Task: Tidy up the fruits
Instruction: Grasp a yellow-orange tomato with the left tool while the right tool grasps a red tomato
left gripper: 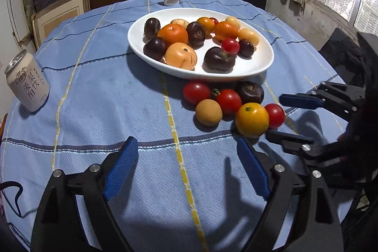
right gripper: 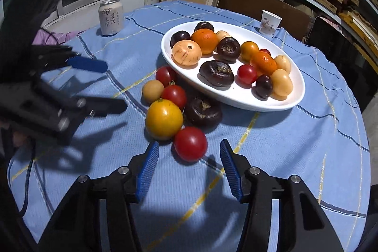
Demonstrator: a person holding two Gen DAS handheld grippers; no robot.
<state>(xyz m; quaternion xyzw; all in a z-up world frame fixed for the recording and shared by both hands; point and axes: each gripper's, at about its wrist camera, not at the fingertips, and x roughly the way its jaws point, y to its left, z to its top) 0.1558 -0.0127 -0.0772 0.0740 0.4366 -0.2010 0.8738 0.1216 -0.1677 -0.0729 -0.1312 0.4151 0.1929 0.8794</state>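
Fruits, six loose round ones [right gripper: 179, 108], cluster just beside the white oval ceramic plate [right gripper: 293, 100], which holds the rest. Right gripper [right gripper: 189, 171] gapes wide near the red tomato [right gripper: 191, 143]; left gripper [left gripper: 186, 169] also spread, seemingly empty.

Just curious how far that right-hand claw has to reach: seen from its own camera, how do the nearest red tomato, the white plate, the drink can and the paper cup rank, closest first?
1. Red tomato, just ahead of the open right gripper.
2. White plate, mid-table.
3. Drink can, far left, and paper cup, far right: too close to call.
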